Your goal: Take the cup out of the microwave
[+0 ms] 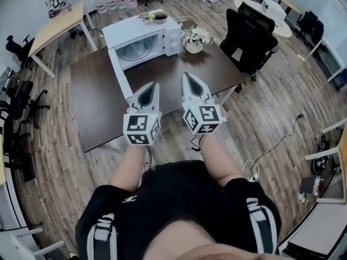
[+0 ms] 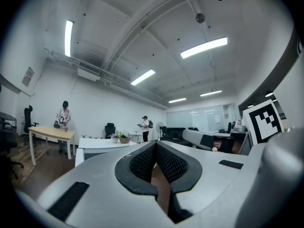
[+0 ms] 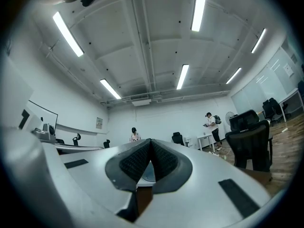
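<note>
The dark worktop [image 1: 97,102] lies ahead with wood floor [image 1: 271,118] around every edge, and its near edge passes below both tools. An office chair [image 1: 250,37] stands at 2 o'clock. The white microwave [image 1: 122,32] sits at 12 o'clock by the far edge, its door [image 1: 120,75] swung open. The left tool [image 1: 154,85] and right tool [image 1: 186,77] are pressed together and empty. The cup cannot be made out in the cavity.
</note>
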A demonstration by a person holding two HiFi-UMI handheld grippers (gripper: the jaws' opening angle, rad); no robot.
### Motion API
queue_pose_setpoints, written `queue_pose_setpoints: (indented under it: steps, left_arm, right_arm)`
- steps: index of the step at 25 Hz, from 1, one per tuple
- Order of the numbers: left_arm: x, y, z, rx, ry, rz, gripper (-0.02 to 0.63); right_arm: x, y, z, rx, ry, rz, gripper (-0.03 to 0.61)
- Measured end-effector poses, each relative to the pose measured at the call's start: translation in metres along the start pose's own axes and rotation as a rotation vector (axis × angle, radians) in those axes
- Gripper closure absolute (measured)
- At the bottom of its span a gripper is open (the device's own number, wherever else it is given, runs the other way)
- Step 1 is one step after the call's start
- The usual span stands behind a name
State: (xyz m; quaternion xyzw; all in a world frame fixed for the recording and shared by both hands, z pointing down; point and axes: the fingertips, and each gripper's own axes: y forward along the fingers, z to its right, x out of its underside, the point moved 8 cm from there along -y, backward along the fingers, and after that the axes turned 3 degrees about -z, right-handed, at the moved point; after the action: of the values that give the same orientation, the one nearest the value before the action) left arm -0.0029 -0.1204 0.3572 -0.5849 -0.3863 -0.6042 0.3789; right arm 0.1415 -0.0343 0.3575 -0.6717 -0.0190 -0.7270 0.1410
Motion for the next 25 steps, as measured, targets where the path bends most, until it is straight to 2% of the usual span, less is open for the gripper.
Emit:
queue_pose_setpoints:
  steps: [4,7,14,21,25]
  left_arm:
    - [0.008,0.022,-0.016,-0.05,-0.009,-0.026,0.612]
    - [0.009,0.037,-0.026,-0.093,-0.008,-0.014,0.612]
    - [0.007,0.082,-0.054,-0.246,0.003,0.002,0.612]
    - [0.017,0.139,-0.08,-0.427,-0.023,-0.008,0.612]
    - [0.022,0.164,-0.097,-0.508,-0.049,-0.032,0.612]
  right_arm:
    - [0.013,0.039,0.01,-0.053,0.021,-0.022,0.58]
    - [0.022,0.069,0.021,-0.085,0.04,-0.025,0.58]
    - [0.043,0.149,0.048,-0.217,0.084,-0.045,0.58]
    - [0.059,0.224,0.073,-0.349,0.042,-0.086,0.58]
    - [0.067,0.259,0.083,-0.385,0.03,-0.116,0.58]
